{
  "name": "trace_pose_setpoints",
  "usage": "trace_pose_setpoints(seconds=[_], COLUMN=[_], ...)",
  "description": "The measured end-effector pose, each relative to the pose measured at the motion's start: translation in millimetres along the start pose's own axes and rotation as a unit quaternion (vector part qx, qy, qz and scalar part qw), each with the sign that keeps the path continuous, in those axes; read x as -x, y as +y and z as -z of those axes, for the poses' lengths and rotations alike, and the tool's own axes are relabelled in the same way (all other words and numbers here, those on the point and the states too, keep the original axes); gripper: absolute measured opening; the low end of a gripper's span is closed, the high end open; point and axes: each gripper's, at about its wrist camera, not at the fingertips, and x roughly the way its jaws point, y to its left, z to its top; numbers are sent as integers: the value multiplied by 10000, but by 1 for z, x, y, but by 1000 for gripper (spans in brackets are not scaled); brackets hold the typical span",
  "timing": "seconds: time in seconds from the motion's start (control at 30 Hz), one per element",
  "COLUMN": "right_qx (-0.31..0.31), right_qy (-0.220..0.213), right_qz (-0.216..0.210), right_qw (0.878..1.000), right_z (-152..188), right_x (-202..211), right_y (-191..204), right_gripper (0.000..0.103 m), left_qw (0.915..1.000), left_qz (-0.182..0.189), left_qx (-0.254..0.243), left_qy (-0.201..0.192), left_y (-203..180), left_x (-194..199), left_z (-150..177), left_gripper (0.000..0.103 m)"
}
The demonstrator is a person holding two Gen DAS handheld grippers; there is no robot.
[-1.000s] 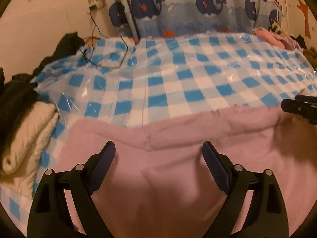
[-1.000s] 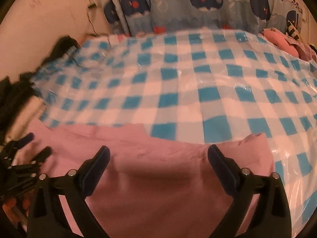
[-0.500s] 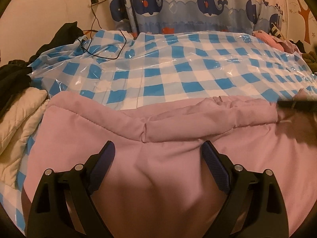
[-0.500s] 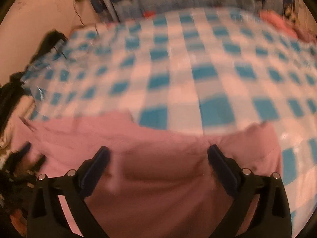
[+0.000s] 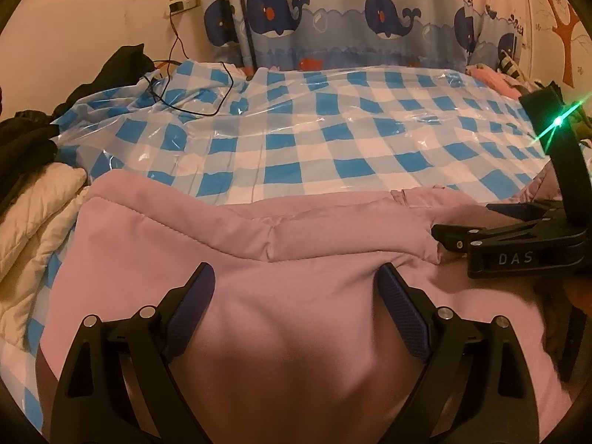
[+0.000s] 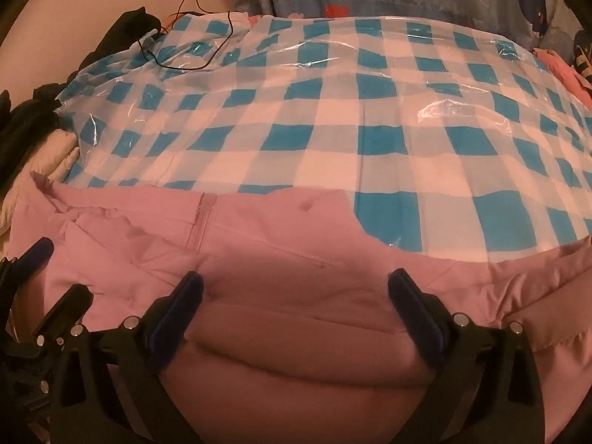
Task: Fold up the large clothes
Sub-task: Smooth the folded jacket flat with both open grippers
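Both the left gripper (image 5: 296,288) and right gripper (image 6: 295,288) hover with fingers spread wide and empty over the pink jacket (image 5: 314,314), which lies on the checkered sheet (image 5: 333,148) and looks soft, puffy and light, best pinched at its stitched far edge.

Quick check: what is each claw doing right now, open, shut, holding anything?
Left claw: open, nothing held, over the pink garment.
Right claw: open, nothing held, over the same garment.
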Motion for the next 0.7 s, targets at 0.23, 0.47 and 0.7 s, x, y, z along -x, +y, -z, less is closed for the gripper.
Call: trace_pose_setpoints(seconds=[0.23,0.47,0.7], right_qx=[-69,-256,-233], right_qy=[-103,-328,-711], right_qz=[-133,-327,614], right_qw=[9998,9986,9953], right_z=[6,1,56], right_x=[-5,63,137], right_y=[-6,-18,-73], right_gripper=[96,96,96], left_qw=[9999,10000,9989], left_qz=[59,44,-253], left_qx=[50,-6,-356], left_qy=[-154,25,-152], left_y=[1,7,22], left_x=[5,25,85], left_z=[3,-2,24], left_gripper=[86,86,86])
